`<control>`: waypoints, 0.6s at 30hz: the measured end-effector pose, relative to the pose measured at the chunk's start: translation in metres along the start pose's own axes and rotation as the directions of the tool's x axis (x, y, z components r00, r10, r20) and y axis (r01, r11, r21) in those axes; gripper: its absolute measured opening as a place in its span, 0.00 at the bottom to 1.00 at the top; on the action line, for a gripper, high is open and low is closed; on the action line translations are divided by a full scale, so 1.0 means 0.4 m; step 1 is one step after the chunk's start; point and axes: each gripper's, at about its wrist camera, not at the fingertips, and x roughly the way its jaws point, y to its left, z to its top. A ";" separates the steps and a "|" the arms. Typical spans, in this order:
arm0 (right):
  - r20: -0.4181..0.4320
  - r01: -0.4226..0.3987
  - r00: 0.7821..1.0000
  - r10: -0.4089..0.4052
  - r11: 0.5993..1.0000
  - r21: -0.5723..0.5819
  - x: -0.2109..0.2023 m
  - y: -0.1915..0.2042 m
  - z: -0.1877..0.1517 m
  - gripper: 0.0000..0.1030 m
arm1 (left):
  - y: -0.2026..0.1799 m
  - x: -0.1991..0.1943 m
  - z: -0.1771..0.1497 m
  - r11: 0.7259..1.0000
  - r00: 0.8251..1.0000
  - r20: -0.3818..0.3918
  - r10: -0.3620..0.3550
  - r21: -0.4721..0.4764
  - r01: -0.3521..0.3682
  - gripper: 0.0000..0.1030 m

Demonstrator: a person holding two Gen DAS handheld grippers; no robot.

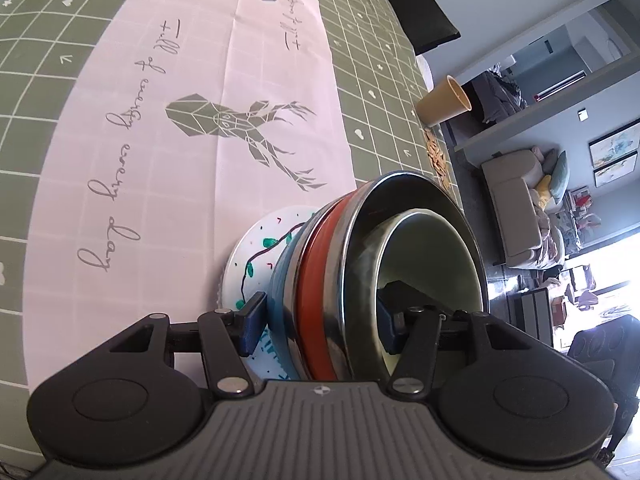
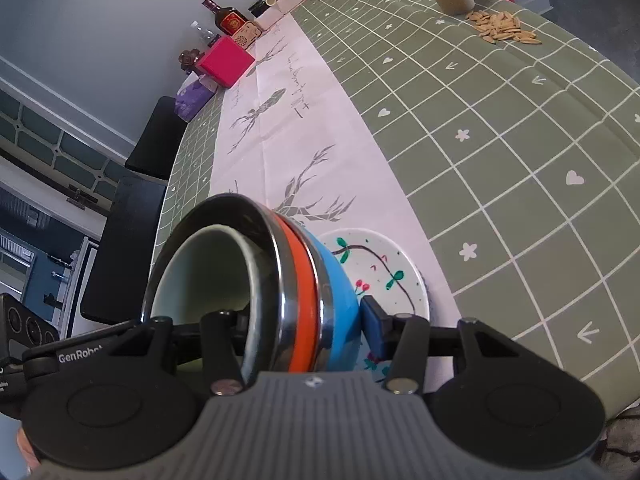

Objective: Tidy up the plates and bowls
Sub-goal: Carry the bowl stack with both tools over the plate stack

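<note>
Gripping the stack of bowls [image 1: 360,264] from both sides, we have the left gripper [image 1: 320,320] and right gripper [image 2: 308,328] each partly open, fingers [image 1: 252,320] clamped across the stack's wall, one inside the white bowl [image 2: 200,276]. It sits tilted just above the painted plate [image 2: 384,268] on the surface [image 2: 520,160]. Next, we judge, comes lowering it squarely onto that plate, both sides together.

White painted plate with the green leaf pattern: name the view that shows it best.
Right wrist view: the white painted plate shows most of its face beside the stacked bowls. The left wrist view catches only a crescent of it behind the stack.
</note>
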 end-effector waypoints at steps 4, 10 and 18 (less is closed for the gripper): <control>-0.027 0.019 0.999 -0.019 1.000 0.013 0.012 -0.012 0.005 0.48 | 0.002 0.019 0.003 1.000 1.000 -0.020 0.011 -0.002 -0.011 0.61; -0.027 0.039 0.999 -0.039 0.999 -0.003 0.020 -0.015 0.006 0.48 | 0.009 0.029 0.010 1.000 1.000 -0.028 0.008 -0.017 -0.008 0.61; -0.037 0.037 0.999 -0.038 0.999 -0.032 0.028 -0.010 0.007 0.52 | 0.007 0.022 0.011 1.000 1.000 -0.023 0.011 0.015 -0.010 0.59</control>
